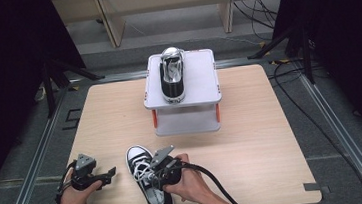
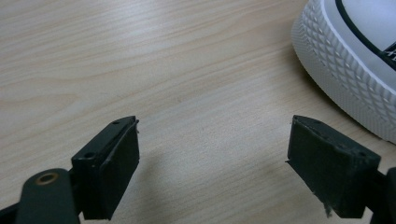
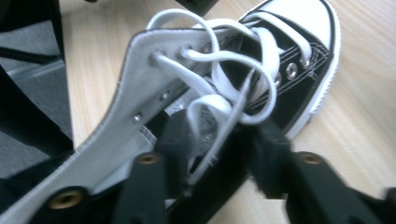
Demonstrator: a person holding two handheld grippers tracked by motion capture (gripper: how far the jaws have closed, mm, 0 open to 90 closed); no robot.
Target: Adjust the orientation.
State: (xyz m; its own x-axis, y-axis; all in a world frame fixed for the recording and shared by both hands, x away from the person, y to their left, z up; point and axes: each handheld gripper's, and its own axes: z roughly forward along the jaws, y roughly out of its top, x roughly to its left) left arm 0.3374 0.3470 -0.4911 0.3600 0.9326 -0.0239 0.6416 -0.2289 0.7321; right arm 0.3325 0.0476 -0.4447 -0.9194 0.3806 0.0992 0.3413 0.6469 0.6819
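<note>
1. A black-and-white high-top sneaker [image 1: 149, 183] lay on the pale wooden counter [image 1: 253, 140] in the lower middle of the high view, its white toe cap pointing toward the upper left of the frame.
2. The right hand-held gripper [image 1: 160, 173] sat over the sneaker's laced opening, with the person's right hand [image 1: 189, 181] wrapped around its body and a black cable trailing toward the lower right.
3. In the right gripper view, the right hand-held gripper [image 3: 219, 154] had its two black jaws on either side of the sneaker's side wall, near the tongue and the loose white laces [image 3: 233, 79]; whether the pads actually pressed on it I could not tell through the blur.
4. The left hand-held gripper [image 1: 106, 175] rested at the lower left of the high view, just beside the sneaker and apart from it.
5. In the left gripper view, the left hand-held gripper [image 2: 212, 156] had its jaws spread wide over bare wood, with nothing between them; the sneaker's ribbed white sole [image 2: 345, 79] showed in the upper right corner.
6. A second matching sneaker [image 1: 172, 75] stood on top of a small white two-level shelf [image 1: 202, 87] at the upper middle of the counter, well apart from both hands.
</note>
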